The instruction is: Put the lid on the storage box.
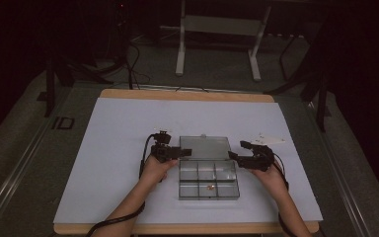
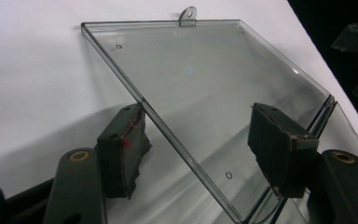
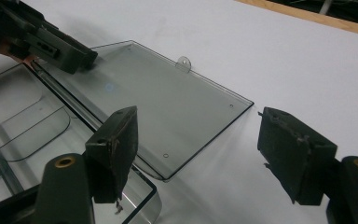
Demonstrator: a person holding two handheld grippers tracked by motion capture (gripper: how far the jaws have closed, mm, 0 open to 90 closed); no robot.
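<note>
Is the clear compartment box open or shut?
Open: its lid lies flat on the table behind the tray, compartments exposed.

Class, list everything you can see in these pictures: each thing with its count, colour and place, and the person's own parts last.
Clear plastic compartment box: one, transparent grey, table centre, lying open.
Clear hinged lid: one, transparent, laid flat behind the box.
Small orange-brown item: one, in a front compartment; too small to identify.
White sheet: one, white, covering the tabletop.
Wooden table: one, light brown, edge showing.
White paper piece: one, right of the lid.
White metal stand: one, floor behind the table.
Left gripper: black, open, at the lid's left edge.
Right gripper: black, open, at the lid's right.
</note>
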